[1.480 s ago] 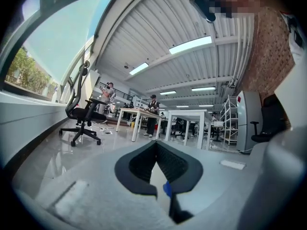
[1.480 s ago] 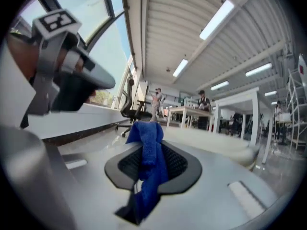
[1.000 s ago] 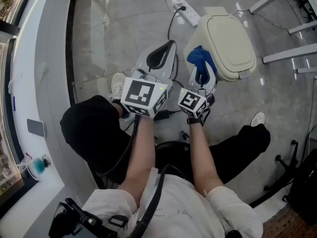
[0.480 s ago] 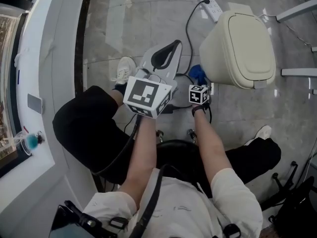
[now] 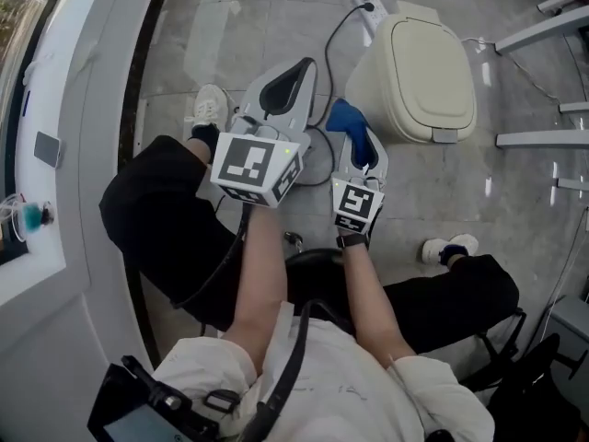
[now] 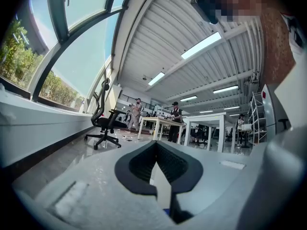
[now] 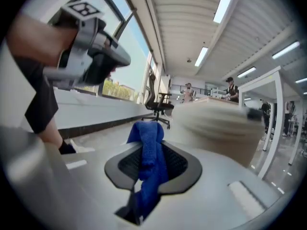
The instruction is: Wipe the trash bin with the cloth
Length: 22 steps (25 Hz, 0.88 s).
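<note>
Head view: you have one cream trash bin point(image 5: 425, 67) standing on the floor point(image 5: 230, 26) in the upper right of the frame, lid down. One blue cloth point(image 5: 346, 122) lies just left of its lower corner, at frame centre. Whether the cloth touches the bin wall cannot be confirmed from this angle.

Right claw point(image 5: 359, 150): clenched on the cloth. The right gripper view shows the fabric pinched between the jaws, with a fold standing above them and a tail hanging below. The bin appears there as a blurred cream mass at centre right.

Left claw point(image 5: 285, 86): jaws together with nothing between them, per the left gripper view. It points up-frame, left of the bin and apart from it.

Count: one bin, one cloth, two claws.

Assessment: the step in hand is bringing the cloth onto the bin; wiping proper is judged not yet established. Your next move calls for pressing the free fold flat against the bin's side or lid, then stroking across while you keep the pinch firm. The bin looks light, so expect it to slide; the idle left claw could brace it.
</note>
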Motion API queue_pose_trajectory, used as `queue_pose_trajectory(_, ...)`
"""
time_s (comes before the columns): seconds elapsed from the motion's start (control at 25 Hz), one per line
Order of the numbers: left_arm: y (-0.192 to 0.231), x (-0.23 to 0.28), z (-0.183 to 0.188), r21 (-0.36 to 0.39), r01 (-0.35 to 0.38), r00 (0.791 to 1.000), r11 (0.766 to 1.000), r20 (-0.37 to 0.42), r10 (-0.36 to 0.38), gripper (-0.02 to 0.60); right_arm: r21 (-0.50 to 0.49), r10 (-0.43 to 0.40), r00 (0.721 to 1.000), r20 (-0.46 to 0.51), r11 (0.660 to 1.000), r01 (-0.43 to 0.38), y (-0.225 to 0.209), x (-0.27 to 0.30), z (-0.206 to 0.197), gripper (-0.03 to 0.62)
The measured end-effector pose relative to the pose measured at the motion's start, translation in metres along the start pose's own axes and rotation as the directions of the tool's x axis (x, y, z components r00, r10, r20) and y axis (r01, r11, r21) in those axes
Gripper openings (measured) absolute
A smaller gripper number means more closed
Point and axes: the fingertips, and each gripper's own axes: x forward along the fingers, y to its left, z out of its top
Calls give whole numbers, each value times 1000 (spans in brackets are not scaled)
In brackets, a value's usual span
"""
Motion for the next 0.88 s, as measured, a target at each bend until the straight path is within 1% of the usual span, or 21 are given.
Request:
queue_pose_trajectory(0.08, -5, -6, 7, 5, -9, 1000, 1000, 19, 9, 0, 4, -19, 994, 108, 1000, 19, -15, -17, 52, 71)
queue_pose_trajectory(0.16, -12, -11, 12, 11, -2, 1000, 1000, 28, 1, 0, 24, -71, 978, 197, 997, 67, -34, -35, 100, 71)
queue_pose_trajectory(0.2, -16, -13, 12, 13, 7, 1000, 1000, 29, -7, 0, 24, -102, 969, 227, 995, 99, -44, -42, 119, 71)
queue_pose_trajectory(0.24, -19, -15, 12, 13, 15, 999, 1000, 30, -16, 0, 6, -127, 961, 245, 992, 130, -52, -46, 130, 71)
queue_pose_trajectory(0.32, -19, -20, 10, 8, 21, 999, 1000, 29, -21, 0, -67, -157, 957, 243, 982, 178, -58, -43, 130, 71)
queue_pose_trajectory(0.4, -15, -23, 9, -3, 16, 999, 1000, 28, -16, 0, -134, -162, 970, 182, 973, 188, -53, -28, 104, 71)
queue_pose_trajectory(0.52, -12, -24, 4, -12, 25, 1000, 1000, 18, -25, 0, -203, -153, 984, 89, 964, 169, -37, -6, 49, 72)
queue_pose_trajectory(0.56, -10, -23, 1, -8, 30, 1000, 1000, 9, -30, 0, -199, -153, 987, 49, 967, 159, -32, 1, 27, 72)
queue_pose_trajectory(0.6, -9, -23, -4, -6, 33, 999, 999, -3, -33, 0, -168, -152, 988, -6, 975, 148, -29, 9, 0, 72)
queue_pose_trajectory(0.68, -6, -26, -17, -14, 29, 999, 999, -26, -29, 0, -101, -143, 983, -118, 986, 131, -28, 25, -64, 72)
queue_pose_trajectory(0.8, -3, -27, -37, -14, 23, 997, 1000, -68, -24, 0, -97, -105, 967, -234, 992, 84, -17, 46, -144, 72)
queue_pose_trajectory(0.88, -1, -23, -46, -3, 25, 996, 1000, -91, -25, 0, -70, -78, 948, -309, 996, 59, -9, 59, -188, 72)
